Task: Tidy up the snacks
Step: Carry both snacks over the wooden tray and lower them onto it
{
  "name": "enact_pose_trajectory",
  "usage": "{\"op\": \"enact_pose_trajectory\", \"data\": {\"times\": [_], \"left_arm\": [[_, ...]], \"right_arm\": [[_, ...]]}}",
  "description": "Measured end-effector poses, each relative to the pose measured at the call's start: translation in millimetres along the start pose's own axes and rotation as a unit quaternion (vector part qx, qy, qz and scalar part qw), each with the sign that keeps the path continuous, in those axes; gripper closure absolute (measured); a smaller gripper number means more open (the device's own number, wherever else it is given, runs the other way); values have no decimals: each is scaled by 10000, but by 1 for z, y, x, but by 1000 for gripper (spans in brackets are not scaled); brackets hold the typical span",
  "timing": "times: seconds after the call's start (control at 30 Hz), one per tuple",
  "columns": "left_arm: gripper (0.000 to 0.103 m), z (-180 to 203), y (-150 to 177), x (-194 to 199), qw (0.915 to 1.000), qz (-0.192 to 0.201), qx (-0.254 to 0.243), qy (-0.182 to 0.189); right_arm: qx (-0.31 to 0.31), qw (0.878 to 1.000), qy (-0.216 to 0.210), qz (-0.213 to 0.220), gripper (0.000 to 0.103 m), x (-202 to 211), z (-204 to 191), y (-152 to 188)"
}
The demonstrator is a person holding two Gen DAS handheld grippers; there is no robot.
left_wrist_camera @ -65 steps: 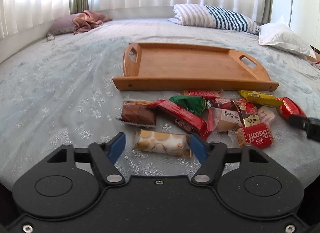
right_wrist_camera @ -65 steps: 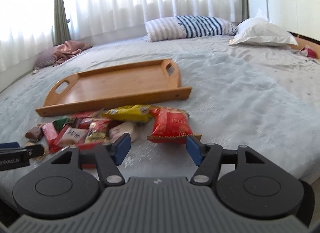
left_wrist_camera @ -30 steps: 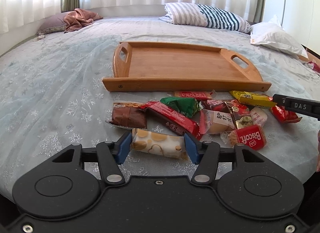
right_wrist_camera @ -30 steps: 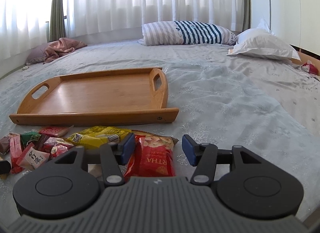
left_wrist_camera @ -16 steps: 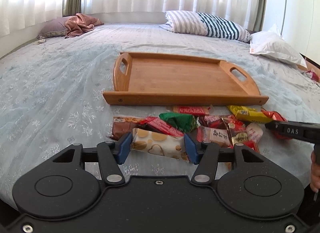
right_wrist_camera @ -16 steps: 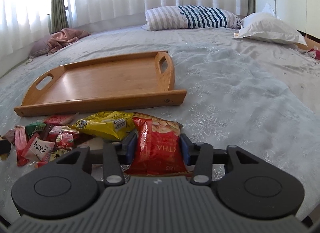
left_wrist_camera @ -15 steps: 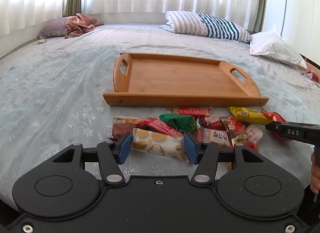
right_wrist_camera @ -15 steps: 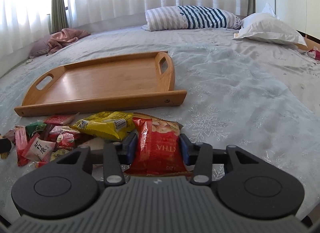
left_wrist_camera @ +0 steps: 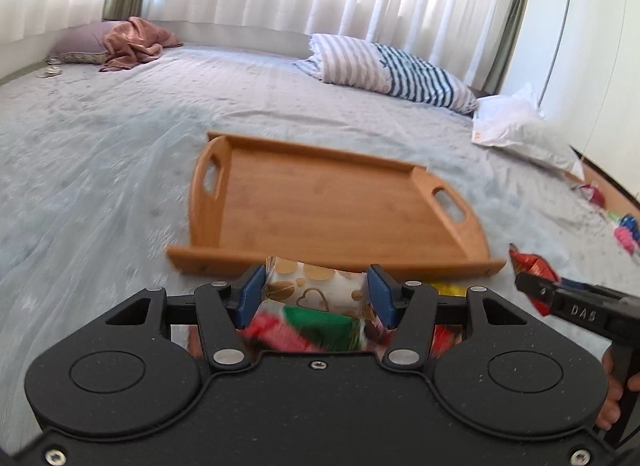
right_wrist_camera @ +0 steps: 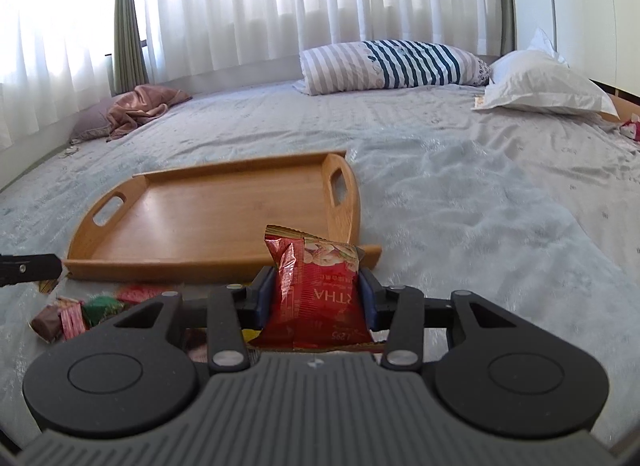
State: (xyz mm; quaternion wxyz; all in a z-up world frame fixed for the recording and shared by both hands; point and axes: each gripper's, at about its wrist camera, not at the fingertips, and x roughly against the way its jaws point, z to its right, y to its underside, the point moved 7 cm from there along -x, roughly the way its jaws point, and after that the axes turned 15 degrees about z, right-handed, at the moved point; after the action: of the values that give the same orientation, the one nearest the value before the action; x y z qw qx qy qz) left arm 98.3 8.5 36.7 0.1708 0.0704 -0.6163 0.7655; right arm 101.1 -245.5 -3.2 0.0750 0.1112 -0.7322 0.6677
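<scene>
My left gripper (left_wrist_camera: 314, 294) is shut on a white snack pack with gold hearts (left_wrist_camera: 316, 284), lifted off the bed just before the near rim of the wooden tray (left_wrist_camera: 336, 201). The remaining pile of snacks (left_wrist_camera: 320, 326) shows blurred under it. My right gripper (right_wrist_camera: 316, 298) is shut on a red snack bag (right_wrist_camera: 316, 290), also raised, in front of the tray's (right_wrist_camera: 208, 217) right near corner. The right gripper (left_wrist_camera: 576, 308) with its red bag shows at the right edge of the left wrist view. Loose snacks (right_wrist_camera: 76, 312) lie at the lower left.
The tray lies on a wide bed with a pale blue cover (right_wrist_camera: 460, 193). A striped pillow (right_wrist_camera: 392, 61) and a white pillow (right_wrist_camera: 548, 89) are at the far side. A pink cloth on a pillow (right_wrist_camera: 136, 109) is at the far left.
Both grippers closed on their packs and lifted them off the bed. The left one rose and moved toward the tray; the right one rose with the red bag.
</scene>
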Motion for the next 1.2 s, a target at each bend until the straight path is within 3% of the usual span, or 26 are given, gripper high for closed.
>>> {"op": "enact_pose_trajectory", "data": {"times": [0.23,0.53,0.7,0.83,0.97,1.2], "left_arm": [[50,11,-39,-36,9987,-92,441,245],[50,30,-84,-98,9990,-8,396,189],[50,42,-100,-149,9999,7,145,70],[50,48,-102,-191,9998,-133,151,-21],[50,46,-91,-232,9989,-434,154,-122],[50,40,-70,-286,9964,-755,153,-348]], "right_arm": [[278,9990,-324,105,55,-28,-17,-28],[222,9976,-607,249,55,-77,-24,-65],[203,9984,-505,157,55,-123,-20,-76],[81,9990,-435,17,55,-167,-10,-73],[51,9983,-416,-407,55,-205,-5,-58],[426,9964,-422,-604,55,-235,-14,-37]]}}
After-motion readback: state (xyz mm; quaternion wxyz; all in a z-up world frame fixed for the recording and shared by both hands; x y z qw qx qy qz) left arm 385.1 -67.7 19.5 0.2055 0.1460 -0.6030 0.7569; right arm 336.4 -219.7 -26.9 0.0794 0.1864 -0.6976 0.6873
